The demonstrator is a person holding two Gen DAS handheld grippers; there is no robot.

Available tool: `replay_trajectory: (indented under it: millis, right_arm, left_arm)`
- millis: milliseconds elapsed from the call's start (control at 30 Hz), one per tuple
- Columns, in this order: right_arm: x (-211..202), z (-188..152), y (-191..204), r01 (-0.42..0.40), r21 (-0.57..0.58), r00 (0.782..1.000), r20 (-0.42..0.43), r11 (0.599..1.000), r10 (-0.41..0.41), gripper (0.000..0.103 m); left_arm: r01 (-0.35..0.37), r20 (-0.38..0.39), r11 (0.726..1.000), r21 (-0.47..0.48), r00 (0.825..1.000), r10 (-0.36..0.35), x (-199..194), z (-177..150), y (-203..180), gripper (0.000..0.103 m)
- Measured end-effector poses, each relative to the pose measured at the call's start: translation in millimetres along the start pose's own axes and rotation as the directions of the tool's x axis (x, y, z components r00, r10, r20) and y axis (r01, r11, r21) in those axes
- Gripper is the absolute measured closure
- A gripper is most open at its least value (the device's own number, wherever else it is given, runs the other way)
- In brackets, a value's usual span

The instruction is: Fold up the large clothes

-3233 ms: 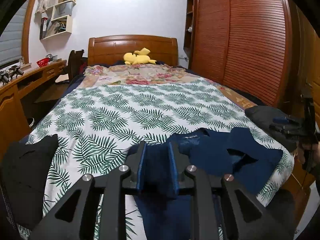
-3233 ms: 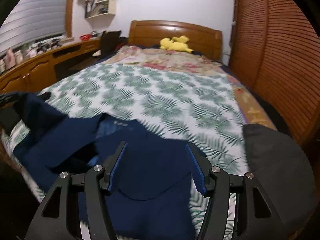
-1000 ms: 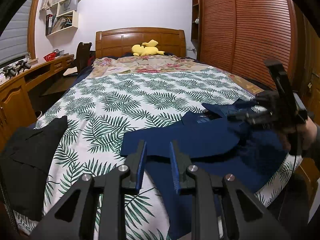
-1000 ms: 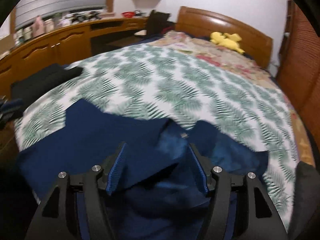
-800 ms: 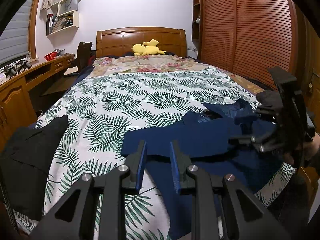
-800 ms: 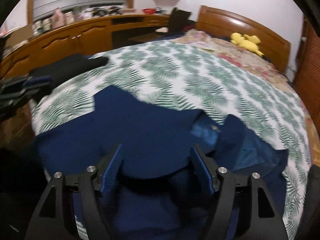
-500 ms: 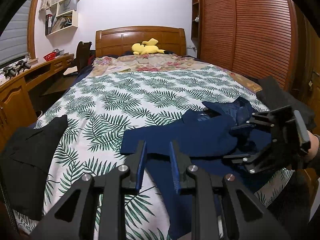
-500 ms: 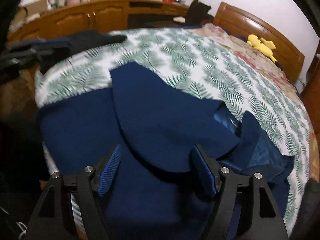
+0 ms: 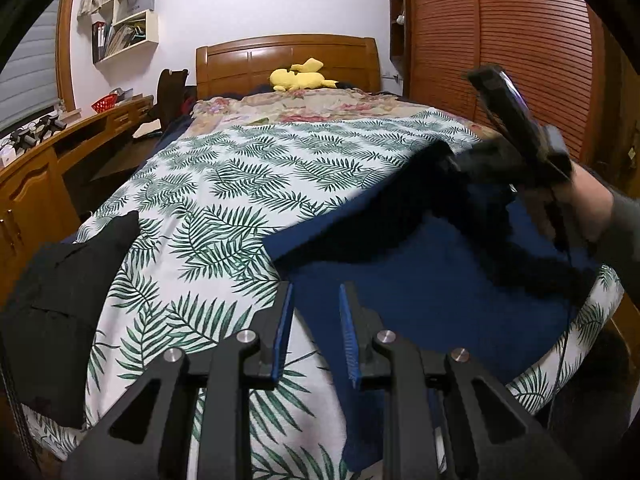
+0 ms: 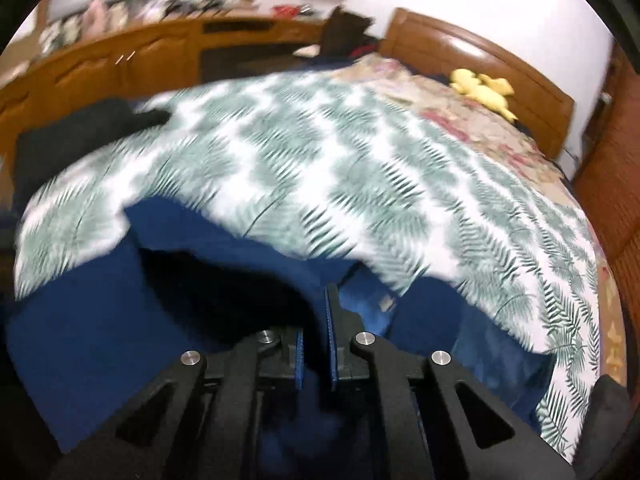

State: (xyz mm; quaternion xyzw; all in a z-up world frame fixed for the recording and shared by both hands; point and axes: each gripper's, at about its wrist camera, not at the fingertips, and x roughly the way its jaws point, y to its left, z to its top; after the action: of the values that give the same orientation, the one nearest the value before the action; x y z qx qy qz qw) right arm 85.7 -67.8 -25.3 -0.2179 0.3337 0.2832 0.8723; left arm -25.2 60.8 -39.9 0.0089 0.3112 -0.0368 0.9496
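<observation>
A large navy garment point(image 9: 420, 300) lies spread over the near right part of the leaf-print bed cover point(image 9: 240, 184). My left gripper point(image 9: 315, 332) hovers over the garment's left edge. A narrow gap shows between its blue pads and nothing is pinched there. In the left wrist view my right gripper point(image 9: 456, 164) is raised at the right and holds up a dark fold of the garment. In its own view the right gripper point(image 10: 316, 344) has its jaws closing tight on navy cloth point(image 10: 100, 340). A fold hides its left finger.
A folded black garment point(image 9: 60, 280) sits at the bed's near left corner and a dark grey one point(image 10: 608, 400) at the near right. A yellow plush toy point(image 9: 300, 76) lies by the headboard. A wooden desk point(image 9: 24, 184) runs along the left, a slatted wardrobe point(image 9: 500, 40) along the right.
The right gripper's jaws went from wide apart to together on a fold of the navy garment, and it rose with that fold. The left gripper kept still.
</observation>
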Motion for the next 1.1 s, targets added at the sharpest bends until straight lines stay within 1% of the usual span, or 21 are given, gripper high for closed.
replay_trajectory:
  millis: [67,100,133,167,200,233,333,500,700,767,833,867,1000,1033,1067,1100]
  right_arm:
    - [6,17,-14,0.066,0.018,0.997,0.035,0.998,-0.067,0.097]
    - [8,24,-20,0.103,0.029,0.993,0.052,0.994,-0.105,0.094]
    - [10,31,-25,0.117,0.046,0.991,0.063,0.992,-0.120,0.081]
    - [10,34,-28,0.125,0.053,0.989,0.067,0.991,-0.129,0.071]
    - [11,37,-32,0.129,0.061,0.988,0.073,0.990,-0.134,0.047]
    - [10,37,-34,0.124,0.070,0.989,0.075,0.990,-0.129,0.035]
    - [4,30,-44,0.075,0.099,0.994,0.072,0.992,-0.083,0.034]
    - [-6,11,-54,0.051,0.108,0.996,0.061,0.993,-0.058,0.033]
    - [-6,-10,-62,0.041,0.104,0.999,0.005,0.994,-0.042,0.033]
    - [0,-15,-66,0.019,0.121,0.999,-0.028,0.992,-0.015,0.033]
    - [10,-21,-71,-0.027,0.155,0.997,-0.068,0.988,0.038,0.033]
    - [12,-24,-73,-0.037,0.167,0.996,-0.080,0.985,0.051,0.033]
    - [28,-35,-75,-0.101,0.216,0.981,-0.142,0.971,0.134,0.034]
    - [30,-37,-73,-0.100,0.217,0.979,-0.154,0.971,0.135,0.036]
    - [32,-39,-72,-0.099,0.213,0.976,-0.167,0.972,0.136,0.042]
    - [34,-41,-71,-0.108,0.209,0.973,-0.176,0.972,0.146,0.059]
  left_arm:
    - [0.004,0.001,1.000,0.001,1.000,-0.004,1,2,-4,0.082]
    - [0.009,0.002,1.000,0.003,1.000,-0.009,2,3,-6,0.081]
    - [0.014,0.004,1.000,0.004,1.000,-0.014,3,4,-7,0.081]
    - [0.020,0.007,1.000,0.005,1.000,-0.020,4,6,-9,0.081]
    - [0.025,0.009,1.000,0.005,1.000,-0.025,5,7,-11,0.081]
    - [0.029,0.010,1.000,0.005,1.000,-0.029,5,9,-12,0.081]
    - [0.033,0.012,0.999,0.009,0.999,-0.033,8,13,-16,0.081]
    - [0.055,0.022,0.998,0.013,0.998,-0.055,9,18,-23,0.081]
    - [0.081,0.022,0.996,0.025,0.996,-0.082,12,21,-37,0.081]
    - [0.087,0.022,0.996,0.031,0.996,-0.088,13,22,-41,0.081]
    - [0.092,0.022,0.995,0.035,0.995,-0.093,14,22,-46,0.081]
    - [0.095,0.020,0.995,0.036,0.995,-0.096,14,23,-47,0.081]
    - [0.097,0.013,0.994,0.041,0.995,-0.098,15,22,-51,0.081]
    - [0.097,0.012,0.994,0.041,0.995,-0.098,16,23,-51,0.081]
    - [0.097,0.012,0.994,0.041,0.995,-0.097,16,23,-51,0.081]
    - [0.096,0.012,0.995,0.040,0.995,-0.096,16,23,-51,0.081]
